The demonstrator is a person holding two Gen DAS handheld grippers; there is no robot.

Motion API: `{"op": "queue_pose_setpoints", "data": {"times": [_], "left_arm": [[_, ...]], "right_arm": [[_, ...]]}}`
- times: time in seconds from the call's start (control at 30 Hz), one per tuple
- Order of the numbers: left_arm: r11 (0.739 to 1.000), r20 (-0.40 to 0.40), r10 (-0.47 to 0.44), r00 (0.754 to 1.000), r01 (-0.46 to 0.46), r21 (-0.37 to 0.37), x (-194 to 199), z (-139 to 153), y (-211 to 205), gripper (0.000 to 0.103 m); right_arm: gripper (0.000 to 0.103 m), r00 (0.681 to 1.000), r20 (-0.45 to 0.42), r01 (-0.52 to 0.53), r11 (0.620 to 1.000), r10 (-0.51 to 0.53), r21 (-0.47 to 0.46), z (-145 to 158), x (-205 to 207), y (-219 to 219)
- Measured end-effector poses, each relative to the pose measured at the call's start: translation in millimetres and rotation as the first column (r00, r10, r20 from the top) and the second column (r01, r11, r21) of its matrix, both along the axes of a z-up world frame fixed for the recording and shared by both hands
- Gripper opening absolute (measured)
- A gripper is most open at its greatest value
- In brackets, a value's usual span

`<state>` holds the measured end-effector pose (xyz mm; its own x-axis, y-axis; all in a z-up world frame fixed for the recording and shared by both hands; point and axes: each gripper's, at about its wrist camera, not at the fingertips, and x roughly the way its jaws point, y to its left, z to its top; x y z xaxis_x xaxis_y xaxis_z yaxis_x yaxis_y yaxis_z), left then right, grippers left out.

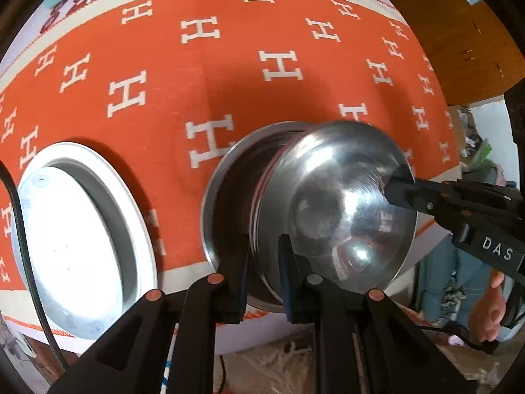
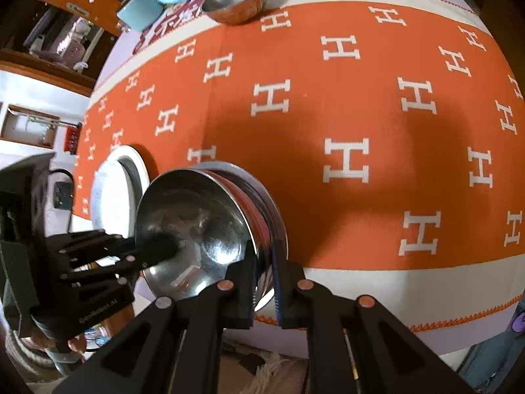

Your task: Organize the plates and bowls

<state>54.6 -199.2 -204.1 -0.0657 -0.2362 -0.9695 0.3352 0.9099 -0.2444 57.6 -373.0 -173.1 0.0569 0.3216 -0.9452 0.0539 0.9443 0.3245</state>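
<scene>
A stack of steel bowls [image 1: 334, 203] sits in a steel plate [image 1: 223, 177] near the table's front edge; it also shows in the right wrist view [image 2: 197, 223]. My left gripper [image 1: 262, 262] is shut on the stack's near rim, one finger inside and one outside. My right gripper [image 2: 264, 279] is shut on the opposite rim and shows in the left wrist view [image 1: 398, 184]. The left gripper shows in the right wrist view [image 2: 160, 246]. A white plate [image 1: 78, 239] lies to the left, also in the right wrist view [image 2: 115, 190].
An orange cloth with white H marks [image 1: 229, 75] covers the table. A lone steel bowl [image 2: 234, 0] stands at the far edge beside a teal box [image 2: 139, 11] and papers. A wooden cabinet [image 1: 459, 32] stands beyond the table's right side.
</scene>
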Motion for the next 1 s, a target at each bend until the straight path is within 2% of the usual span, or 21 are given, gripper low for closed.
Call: {"op": "queue_pose_setpoints", "data": {"times": [0.23,0.43,0.53,0.6,0.67,0.77,0.83,0.9,1.0], "left_arm": [[1.0,-0.015,0.014,1.0,-0.013,0.021,3.6,-12.7,7.8,0.014],[1.0,-0.009,0.012,1.0,-0.012,0.023,6.4,-12.4,9.3,0.015],[1.0,0.005,0.006,1.0,-0.006,0.026,7.8,-9.3,8.9,0.02],[1.0,0.012,0.009,1.0,-0.009,0.021,8.5,-6.2,9.5,0.023],[1.0,0.024,0.011,1.0,-0.012,0.023,9.6,-2.6,10.3,0.028],[1.0,0.048,0.006,0.999,-0.008,0.029,10.2,4.6,12.7,0.03],[1.0,0.054,0.009,0.998,-0.01,0.022,10.9,9.6,13.9,0.036],[1.0,0.068,0.018,0.998,-0.019,0.014,11.7,14.7,15.4,0.054],[1.0,0.095,0.029,0.995,-0.029,0.001,12.4,24.8,18.5,0.058]], "right_arm": [[0.009,1.0,-0.015,-0.011,1.0,0.011,-0.022,-13.7,-0.6,9.0],[0.009,0.999,-0.007,-0.034,0.998,0.034,-0.057,-16.8,2.8,15.6],[0.011,0.998,0.004,-0.055,0.995,0.055,-0.084,-13.6,4.1,18.7],[0.021,0.996,0.027,-0.085,0.988,0.089,-0.128,-8.8,4.9,23.1],[0.037,0.992,0.063,-0.096,0.982,0.108,-0.16,-0.9,4.5,25.1],[0.04,0.985,0.104,-0.115,0.975,0.136,-0.189,9.8,4.1,26.6],[0.04,0.983,0.113,-0.121,0.975,0.144,-0.187,13.6,4.8,26.7],[0.04,0.983,0.113,-0.126,0.975,0.148,-0.181,14.9,5.4,26.7],[0.04,0.983,0.11,-0.125,0.976,0.146,-0.177,14.8,5.4,25.7]]}}
